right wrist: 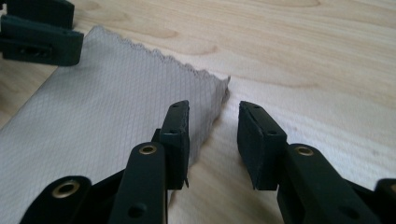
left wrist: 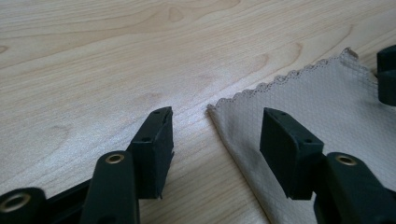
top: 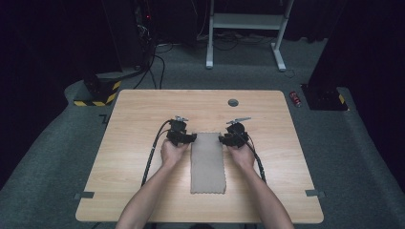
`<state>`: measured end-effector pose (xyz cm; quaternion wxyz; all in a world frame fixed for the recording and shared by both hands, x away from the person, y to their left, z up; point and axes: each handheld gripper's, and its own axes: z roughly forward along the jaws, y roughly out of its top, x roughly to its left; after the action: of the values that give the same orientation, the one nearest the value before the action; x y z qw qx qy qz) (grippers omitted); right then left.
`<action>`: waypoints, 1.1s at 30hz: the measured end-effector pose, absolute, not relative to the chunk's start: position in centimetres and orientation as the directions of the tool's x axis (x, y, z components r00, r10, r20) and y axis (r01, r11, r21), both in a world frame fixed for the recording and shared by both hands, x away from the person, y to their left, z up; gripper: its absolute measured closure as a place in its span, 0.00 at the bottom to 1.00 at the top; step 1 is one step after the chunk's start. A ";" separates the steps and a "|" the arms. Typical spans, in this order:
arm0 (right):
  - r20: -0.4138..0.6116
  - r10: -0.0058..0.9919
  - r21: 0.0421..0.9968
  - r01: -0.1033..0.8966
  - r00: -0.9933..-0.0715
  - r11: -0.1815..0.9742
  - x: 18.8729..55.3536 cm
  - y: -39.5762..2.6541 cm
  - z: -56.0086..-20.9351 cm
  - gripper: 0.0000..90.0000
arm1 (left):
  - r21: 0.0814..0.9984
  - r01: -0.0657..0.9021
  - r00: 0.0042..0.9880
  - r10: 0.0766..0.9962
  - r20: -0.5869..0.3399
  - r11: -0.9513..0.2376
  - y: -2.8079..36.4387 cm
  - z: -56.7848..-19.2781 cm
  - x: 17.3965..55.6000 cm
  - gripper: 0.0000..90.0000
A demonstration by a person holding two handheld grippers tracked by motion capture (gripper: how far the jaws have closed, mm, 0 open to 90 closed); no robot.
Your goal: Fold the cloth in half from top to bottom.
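A grey cloth (top: 207, 164) lies flat as a narrow strip in the middle of the wooden table (top: 133, 109), its scalloped short edge at the far end. My left gripper (top: 192, 139) sits at the cloth's far left corner. In the left gripper view this gripper (left wrist: 217, 140) stands open, low over the table, with that corner of the cloth (left wrist: 299, 102) in the gap and no pad pressing on it. My right gripper (top: 223, 139) is at the far right corner. It (right wrist: 212, 135) is open too: one jaw rests over the cloth (right wrist: 102, 107), the other over bare wood.
A round grey cable hole (top: 233, 102) is set in the table's far side. On the carpet behind stand a white desk frame (top: 243, 21), a yellow-and-black striped base (top: 98, 93) and a small red object (top: 296, 98). Cables trail from both grippers towards the near edge.
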<state>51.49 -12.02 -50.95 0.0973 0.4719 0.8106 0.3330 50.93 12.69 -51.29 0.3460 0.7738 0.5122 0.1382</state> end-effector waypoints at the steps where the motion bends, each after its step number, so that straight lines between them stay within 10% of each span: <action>1: 0.144 0.829 0.630 0.696 -0.540 0.344 51.7 -11.8 -50.9 0.70 | 0.679 0.694 0.437 0.889 -0.137 -0.237 12.6 -51.3 50.9 0.50; 24: 0.054 0.813 0.674 0.622 -0.579 0.398 52.1 -9.7 -51.4 0.97 | 0.680 0.672 0.517 0.843 -0.150 -0.292 12.1 -51.5 51.3 0.97; 33: 0.086 0.795 0.691 0.611 -0.600 0.386 51.4 -10.4 -50.3 0.98 | 0.696 0.660 0.545 0.819 -0.182 -0.284 12.6 -50.9 51.2 0.99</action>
<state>51.38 -10.39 -50.26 0.1309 0.4275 0.8221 0.3525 51.22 12.61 -50.95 0.3762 0.7942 0.4653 0.1058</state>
